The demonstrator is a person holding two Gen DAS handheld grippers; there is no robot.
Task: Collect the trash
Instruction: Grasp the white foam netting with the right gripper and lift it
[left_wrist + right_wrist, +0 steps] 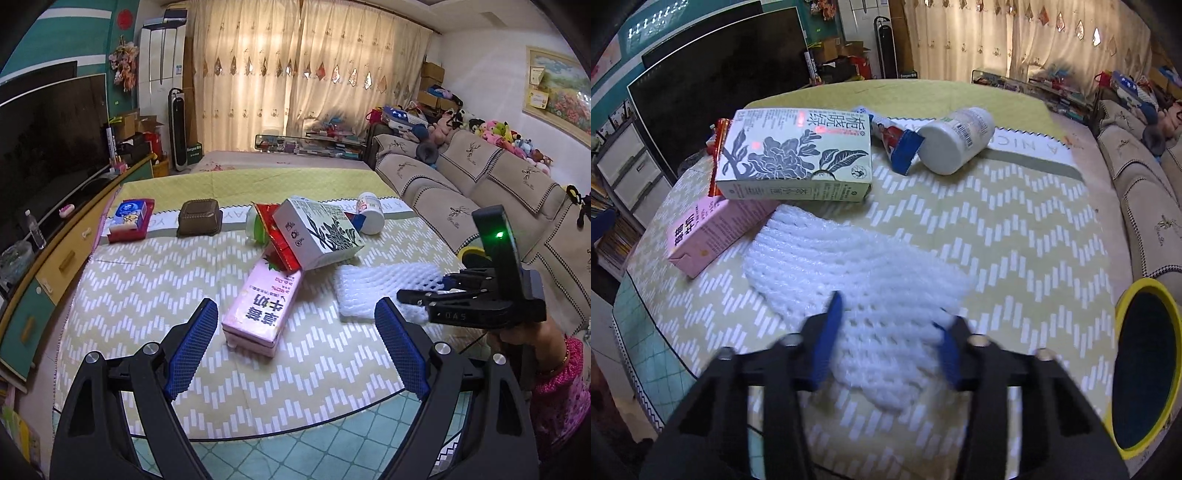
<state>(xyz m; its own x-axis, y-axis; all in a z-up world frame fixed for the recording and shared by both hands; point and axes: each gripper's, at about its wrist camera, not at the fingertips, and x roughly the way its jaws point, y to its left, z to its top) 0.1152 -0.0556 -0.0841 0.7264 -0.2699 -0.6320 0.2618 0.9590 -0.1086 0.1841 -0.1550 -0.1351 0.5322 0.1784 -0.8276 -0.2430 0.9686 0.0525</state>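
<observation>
A white foam net sleeve (857,280) lies on the table; it also shows in the left wrist view (384,291). My right gripper (886,339) is open, its blue fingers on either side of the sleeve's near end; it shows from the side in the left wrist view (424,295). My left gripper (295,347) is open and empty, just short of a pink milk carton (262,310). A green-and-white tea carton (794,158) leans on the pink carton (713,232). A white bottle (956,140) lies on its side beyond.
A yellow-rimmed bin (1145,365) stands at the table's right edge. A red wrapper (277,236), a blue-red wrapper (897,144), a brown tray (199,218) and a tissue pack (129,218) lie on the zigzag tablecloth (1015,240). A sofa (461,184) runs along the right.
</observation>
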